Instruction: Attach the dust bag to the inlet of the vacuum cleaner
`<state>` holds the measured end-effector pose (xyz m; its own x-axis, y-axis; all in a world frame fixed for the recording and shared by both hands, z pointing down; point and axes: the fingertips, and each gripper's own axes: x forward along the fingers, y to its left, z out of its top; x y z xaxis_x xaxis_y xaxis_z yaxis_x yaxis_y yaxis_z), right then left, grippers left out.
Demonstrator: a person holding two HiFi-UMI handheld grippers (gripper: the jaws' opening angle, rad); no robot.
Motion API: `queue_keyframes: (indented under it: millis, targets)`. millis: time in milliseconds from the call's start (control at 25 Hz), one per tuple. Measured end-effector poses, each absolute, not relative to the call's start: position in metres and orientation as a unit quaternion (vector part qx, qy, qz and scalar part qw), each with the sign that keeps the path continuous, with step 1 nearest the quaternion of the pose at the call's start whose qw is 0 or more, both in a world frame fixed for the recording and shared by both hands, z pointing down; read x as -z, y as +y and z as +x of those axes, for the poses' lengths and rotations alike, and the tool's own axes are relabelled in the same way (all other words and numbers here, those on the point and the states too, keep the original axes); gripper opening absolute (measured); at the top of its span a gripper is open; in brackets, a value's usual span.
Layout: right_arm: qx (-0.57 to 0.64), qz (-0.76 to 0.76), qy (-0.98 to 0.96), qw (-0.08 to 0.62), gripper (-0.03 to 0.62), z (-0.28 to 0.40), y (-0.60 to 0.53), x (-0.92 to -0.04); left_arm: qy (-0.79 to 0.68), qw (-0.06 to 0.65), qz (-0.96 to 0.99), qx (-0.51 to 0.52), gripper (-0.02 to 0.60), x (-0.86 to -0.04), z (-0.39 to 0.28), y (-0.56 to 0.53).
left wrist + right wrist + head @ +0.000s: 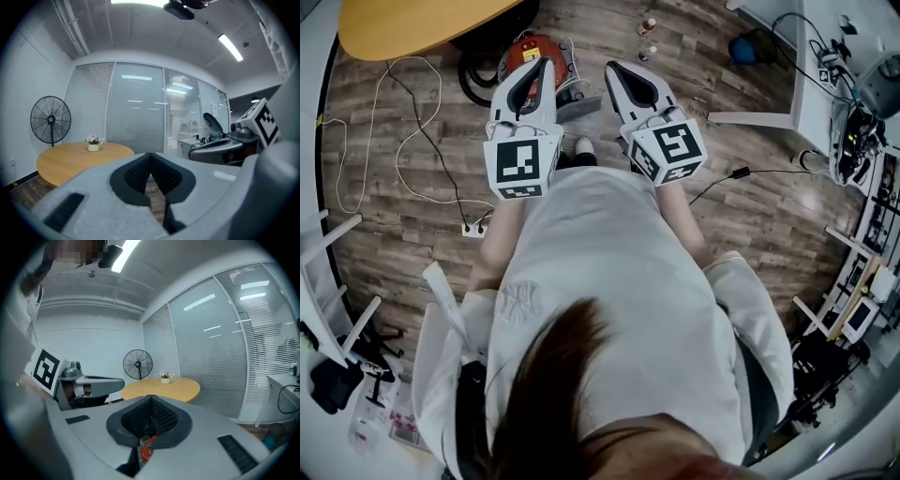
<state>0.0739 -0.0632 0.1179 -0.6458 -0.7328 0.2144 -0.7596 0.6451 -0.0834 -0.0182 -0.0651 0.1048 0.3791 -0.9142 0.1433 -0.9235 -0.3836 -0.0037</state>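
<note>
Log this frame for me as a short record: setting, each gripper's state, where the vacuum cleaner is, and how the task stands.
setting: office room, wooden floor, round table
left gripper: jaws together, nothing between them, held up above the floor
right gripper: jaws together, nothing held
vacuum cleaner: red, on the floor beyond the grippers, partly hidden by the left gripper
dust bag: not made out in any view
task status: neither gripper touches the vacuum cleaner
</note>
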Motion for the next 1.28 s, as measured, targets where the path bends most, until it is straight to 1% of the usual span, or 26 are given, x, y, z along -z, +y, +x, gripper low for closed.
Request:
queue_keyframes:
  millis: [400,1280]
  targets:
    - [-0.071,0.411,-0.905,0.078,0.002,0.078,-0.057,-0.113,-0.551,0.031,0.833,-0.048,0.017,-0.096,-0.012,-0.054]
    - [-0.07,0.419,-0.901,0.093,0.003,0.079,-0.07,-0.118,-0.548,0.051,0.834,-0.05,0.017,-0.106,-0.017,-0.059]
